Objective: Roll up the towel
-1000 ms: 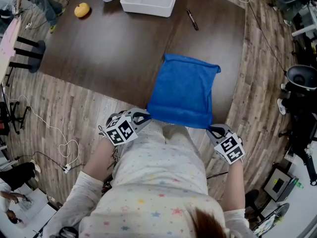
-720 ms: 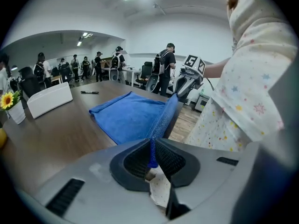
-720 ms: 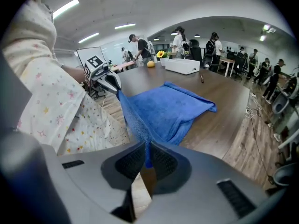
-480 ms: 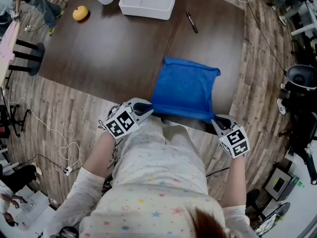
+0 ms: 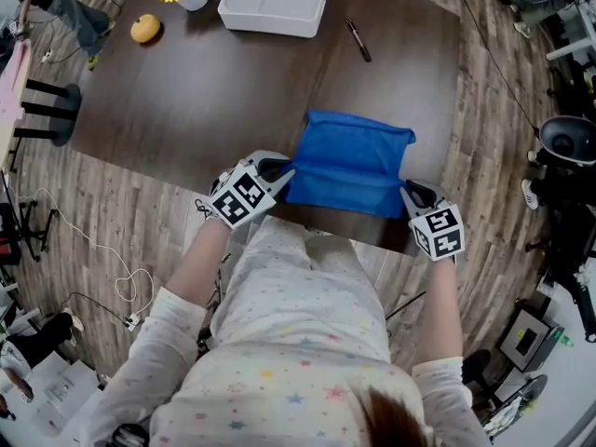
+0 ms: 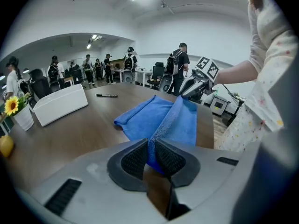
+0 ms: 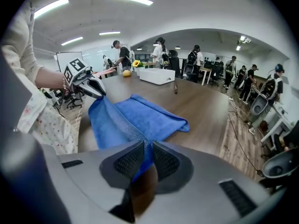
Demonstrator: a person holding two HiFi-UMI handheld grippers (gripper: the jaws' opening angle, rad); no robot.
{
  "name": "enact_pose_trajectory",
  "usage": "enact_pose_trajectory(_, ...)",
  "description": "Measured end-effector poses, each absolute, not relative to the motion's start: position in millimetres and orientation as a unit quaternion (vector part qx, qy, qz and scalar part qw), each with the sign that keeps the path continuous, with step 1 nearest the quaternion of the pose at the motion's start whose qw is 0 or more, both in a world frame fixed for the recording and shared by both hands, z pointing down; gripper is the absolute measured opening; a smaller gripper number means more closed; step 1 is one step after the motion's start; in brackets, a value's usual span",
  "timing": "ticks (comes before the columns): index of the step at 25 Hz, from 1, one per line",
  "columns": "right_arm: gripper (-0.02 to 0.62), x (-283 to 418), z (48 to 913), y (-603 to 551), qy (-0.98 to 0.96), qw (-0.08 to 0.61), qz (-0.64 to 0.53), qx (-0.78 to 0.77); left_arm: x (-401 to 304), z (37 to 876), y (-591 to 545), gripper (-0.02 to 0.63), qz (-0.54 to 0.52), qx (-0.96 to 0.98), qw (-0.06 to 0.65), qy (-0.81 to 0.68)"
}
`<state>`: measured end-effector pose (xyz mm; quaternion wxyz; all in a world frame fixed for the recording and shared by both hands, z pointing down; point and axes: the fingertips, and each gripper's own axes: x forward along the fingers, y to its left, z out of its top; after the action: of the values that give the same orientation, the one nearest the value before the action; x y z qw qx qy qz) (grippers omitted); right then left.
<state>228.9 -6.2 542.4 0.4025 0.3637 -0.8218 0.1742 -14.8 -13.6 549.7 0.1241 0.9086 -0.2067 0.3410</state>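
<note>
Blue towel [image 5: 352,161], near corners buried in the pinching left tool [image 5: 283,169] and right tool [image 5: 407,190]

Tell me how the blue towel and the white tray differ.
The towel is soft blue cloth; the tray is rigid, white, with compartments. The towel's near edge is raised, pinched by the left tongs and right tongs; the tray lies flat, untouched. The towel is at the table's near side, the tray at its far edge. Both rest on the dark table.
</note>
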Motion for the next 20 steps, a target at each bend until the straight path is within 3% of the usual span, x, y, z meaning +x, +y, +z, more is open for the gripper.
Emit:
enact_pose_trajectory(4, 0.080, 234.0, 543.9, -15.7, -0.810, 0.405, 0.163, 0.392, -27.0, 547.4, -29.3, 0.038, 0.335, 0.901, 0.118, -0.248)
enact_pose_trajectory(15, 0.080, 220.8, 526.2, 22.1, -0.838, 0.361, 0.183, 0.366, -13.7, 544.5, 15.9, 0.037, 0.291, 0.919, 0.148, -0.219)
enact_pose_trajectory(20, 0.088, 222.9, 569.2, 40.1, -0.819, 0.423, 0.184, 0.341, -0.7, 575.1, 32.2, 0.038, 0.318, 0.911, 0.163, -0.204)
